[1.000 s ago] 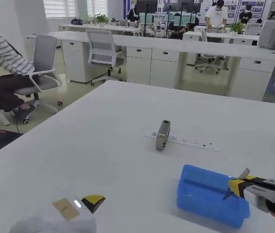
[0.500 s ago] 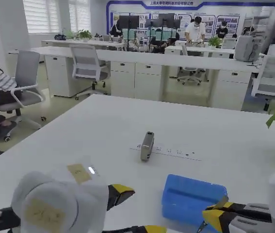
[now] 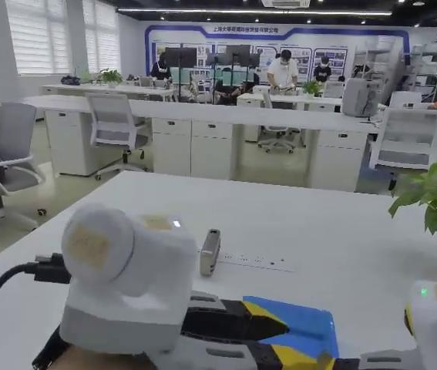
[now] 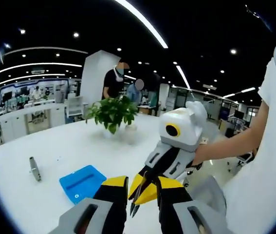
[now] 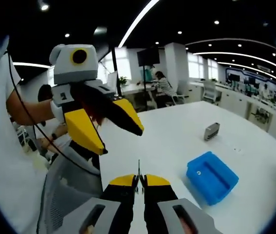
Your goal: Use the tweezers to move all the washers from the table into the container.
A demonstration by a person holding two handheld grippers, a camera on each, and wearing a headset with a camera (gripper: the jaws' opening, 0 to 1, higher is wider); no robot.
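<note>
Open office: long white desks (image 3: 203,108), grey swivel chairs (image 3: 114,122), white drawer cabinets (image 3: 191,154), blinds over windows (image 3: 29,38), blue-framed display wall (image 3: 280,29), ceiling strip lights (image 5: 140,19), leafy plant (image 3: 434,196), pale floor (image 3: 64,193)

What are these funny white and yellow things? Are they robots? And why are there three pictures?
They aren't robots. A person holds a pinching tool, called a gripper, in each hand. One picture comes from a camera on the person's head. The two round ones come from cameras riding on the grippers. The left gripper is open and holds nothing. The right gripper is shut on thin tweezers. On the white table lie a blue container, a small grey block and a row of tiny specks, too small to name for sure.
</note>
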